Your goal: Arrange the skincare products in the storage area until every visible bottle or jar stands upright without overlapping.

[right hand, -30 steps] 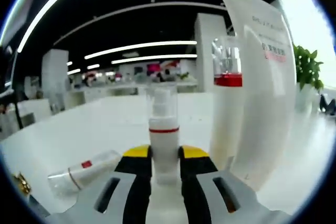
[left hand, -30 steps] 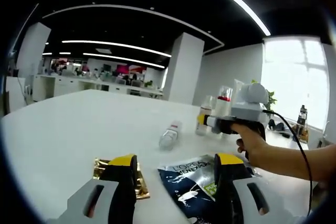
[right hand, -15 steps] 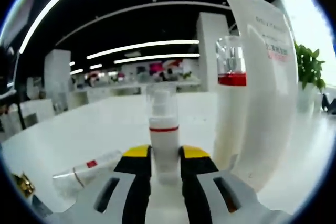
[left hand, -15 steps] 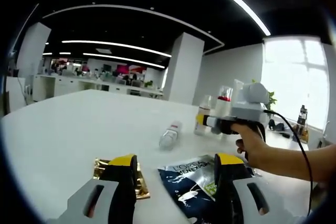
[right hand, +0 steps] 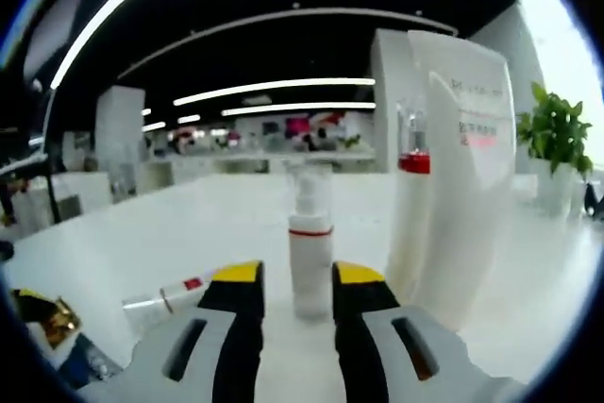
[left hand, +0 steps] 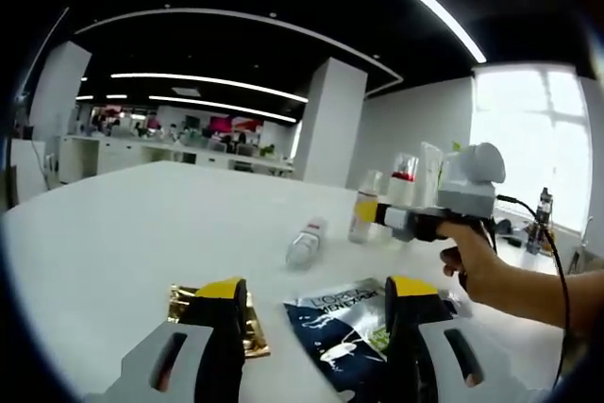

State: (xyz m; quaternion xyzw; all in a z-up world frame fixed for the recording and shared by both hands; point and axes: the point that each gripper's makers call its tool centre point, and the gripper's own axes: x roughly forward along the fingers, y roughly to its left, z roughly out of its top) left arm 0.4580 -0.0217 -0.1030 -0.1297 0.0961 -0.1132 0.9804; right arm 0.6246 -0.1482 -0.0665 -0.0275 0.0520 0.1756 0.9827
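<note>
Jaws of the right gripper point(right hand: 296, 282) are standing apart in the right gripper view, yellow-tipped, with visible gaps on both sides of the small pump bottle point(right hand: 310, 261); nothing is being gripped. That bottle is standing upright on the white worktop point(right hand: 189, 233), just beyond the jaw tips, clear-capped with a red band at its neck. Just to its right a tall white bottle point(right hand: 412, 224) with a red collar and clear cap is standing upright, and a large white tube point(right hand: 472, 186) with red print is rising beside it, partly in front of it. To the left, a small bottle point(right hand: 175, 292) with a red mark is lying on its side on the worktop. At the lower left edge a gold sachet point(right hand: 38, 316) is showing, with a dark packet below it.

In the left gripper view, the left gripper point(left hand: 316, 292) is hanging low over the worktop with its jaws spread wide and holding nothing. Gold sachet and dark printed packet point(left hand: 344, 327) are lying flat just past the jaw tips. Farther out, the small bottle is lying on its side, apart from the rest. Beyond it to the right, the upright group is standing together, with the right gripper, held by a hand point(left hand: 472, 257), at the pump bottle.
</note>
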